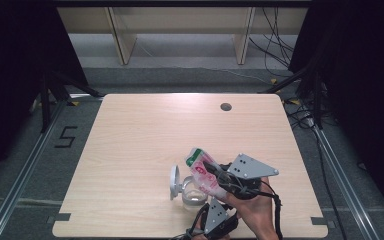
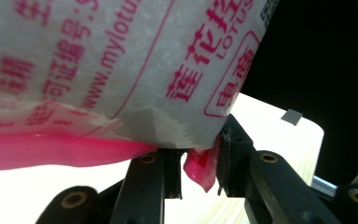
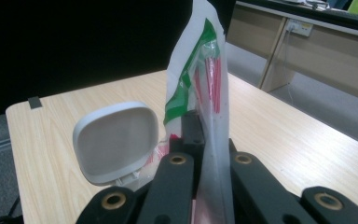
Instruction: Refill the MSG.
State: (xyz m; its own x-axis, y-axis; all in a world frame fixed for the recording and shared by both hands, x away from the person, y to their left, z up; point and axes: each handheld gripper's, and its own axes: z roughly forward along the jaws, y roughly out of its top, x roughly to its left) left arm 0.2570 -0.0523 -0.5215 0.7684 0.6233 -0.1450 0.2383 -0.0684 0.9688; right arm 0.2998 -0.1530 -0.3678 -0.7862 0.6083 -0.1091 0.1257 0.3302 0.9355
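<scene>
Floor marking: a dark "5" [image 1: 67, 136] on the grey floor left of the wooden table [image 1: 145, 135].
Container: a small clear container [image 1: 194, 194] with a white hinged lid [image 1: 174, 182] standing open on its left; it sits near the table's front edge, right of centre, under the pouch. In the right gripper view the lid [image 3: 116, 142] stands upright just left of the jaws.
Pouch: a white plastic refill pouch [image 1: 205, 175] with a green band at the top and pink-red print, tilted with its top toward the upper left, above the container.
Writing: in the left gripper view the pouch [image 2: 121, 70] carries pink Chinese characters, part of a web address reading "www.mylotu…", and "LOTUS" beside a boxed label; the rest is cut off or blurred.
Left gripper: [image 1: 219, 216] at the front edge, below the pouch; its jaws are narrowed and pinch a pink bottom corner of the pouch [image 2: 200, 170].
Right gripper: [image 1: 215, 172] held by a hand [image 1: 252, 207] coming in from the front edge, the grey three-cornered plate [image 1: 250, 167] on top; its jaws are clamped flat on the pouch's side, which rises upright between them [image 3: 200, 84].
Table hole: a dark round grommet [image 1: 225, 106] near the far edge, well apart from the work.
</scene>
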